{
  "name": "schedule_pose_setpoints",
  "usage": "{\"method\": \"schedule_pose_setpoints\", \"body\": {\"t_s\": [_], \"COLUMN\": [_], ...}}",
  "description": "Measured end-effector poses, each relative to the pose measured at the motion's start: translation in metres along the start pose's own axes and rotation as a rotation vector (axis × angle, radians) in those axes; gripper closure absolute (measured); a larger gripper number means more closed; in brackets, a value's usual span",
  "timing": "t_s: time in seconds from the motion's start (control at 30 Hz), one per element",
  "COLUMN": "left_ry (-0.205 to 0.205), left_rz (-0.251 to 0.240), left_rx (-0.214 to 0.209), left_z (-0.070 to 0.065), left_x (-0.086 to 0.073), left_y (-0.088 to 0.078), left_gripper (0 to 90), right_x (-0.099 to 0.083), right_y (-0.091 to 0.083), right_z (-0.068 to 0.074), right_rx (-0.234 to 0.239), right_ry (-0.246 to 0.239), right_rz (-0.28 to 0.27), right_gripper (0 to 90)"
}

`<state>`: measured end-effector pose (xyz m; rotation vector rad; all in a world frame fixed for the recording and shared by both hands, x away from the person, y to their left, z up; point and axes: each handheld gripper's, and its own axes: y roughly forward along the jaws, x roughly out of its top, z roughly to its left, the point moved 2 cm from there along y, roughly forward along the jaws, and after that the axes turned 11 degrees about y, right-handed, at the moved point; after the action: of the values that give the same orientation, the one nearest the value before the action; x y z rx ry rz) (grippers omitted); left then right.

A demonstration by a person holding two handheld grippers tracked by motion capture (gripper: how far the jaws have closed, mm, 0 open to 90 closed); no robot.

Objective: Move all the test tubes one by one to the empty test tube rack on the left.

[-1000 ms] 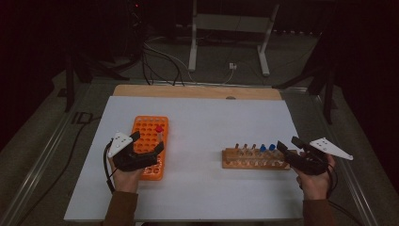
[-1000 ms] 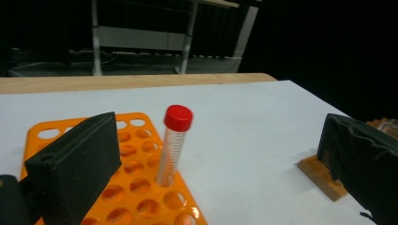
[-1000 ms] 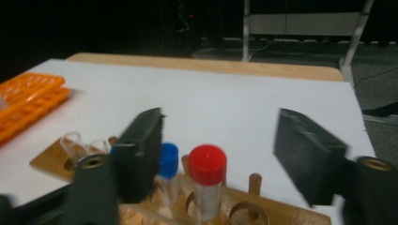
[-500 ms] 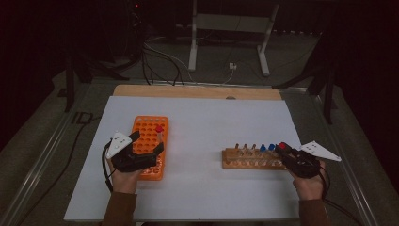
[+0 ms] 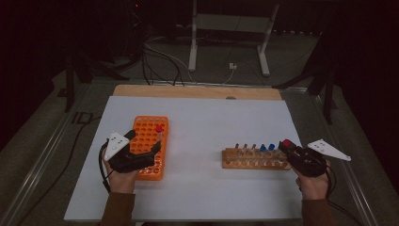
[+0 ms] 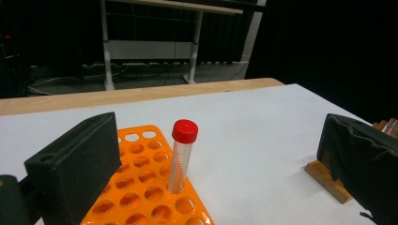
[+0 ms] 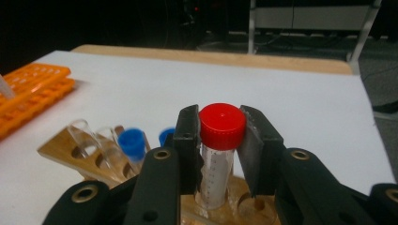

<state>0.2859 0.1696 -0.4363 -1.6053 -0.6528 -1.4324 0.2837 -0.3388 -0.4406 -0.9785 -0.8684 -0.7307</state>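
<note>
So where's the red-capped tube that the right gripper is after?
The red-capped tube stands at the wooden rack's right end, pinched by the right gripper, next to two blue-capped tubes.

Dim room, pretty bare

Dark grey floor [image 5: 42,141] with cables [image 5: 155,56] at upper left, and a white metal stand [image 5: 230,28] top centre against blackness.

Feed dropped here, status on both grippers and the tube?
Right gripper just closed on red-capped clear tube in wooden rack. Left gripper open by orange rack. Nothing blocking.

no readable text, tube graduations [image 7: 212,174] (illegible)
</note>
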Motion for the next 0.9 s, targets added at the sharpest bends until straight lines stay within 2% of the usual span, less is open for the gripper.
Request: {"method": "schedule_pose_setpoints", "body": {"t_s": [0.23, 0.47, 0.77, 0.9], "left_ry": [-0.006, 0.003, 0.033, 0.059], "left_rz": [0.007, 0.018, 0.032, 0.035], "left_rx": [0.02, 0.014, -0.022, -0.052], "left_z": [0.002, -0.002, -0.021, -0.035], "left_x": [-0.001, -0.002, 0.0, 0.003], "left_y": [0.0, 0.003, 0.013, 0.019], "left_gripper": [0.5, 0.5, 0.5, 0.5], "right_x": [0.017, 0.032, 0.033, 0.033], "right_y": [-0.015, -0.033, -0.03, -0.027], "right_z": [0.006, 0.014, 0.042, 0.053], "right_rx": [0.006, 0.045, 0.14, 0.199], "right_ry": [-0.013, -0.023, -0.083, -0.075], "right_rz": [-0.046, -0.092, -0.05, -0.038], "right_gripper": [70.6, 70.6, 70.5, 70.5]}}
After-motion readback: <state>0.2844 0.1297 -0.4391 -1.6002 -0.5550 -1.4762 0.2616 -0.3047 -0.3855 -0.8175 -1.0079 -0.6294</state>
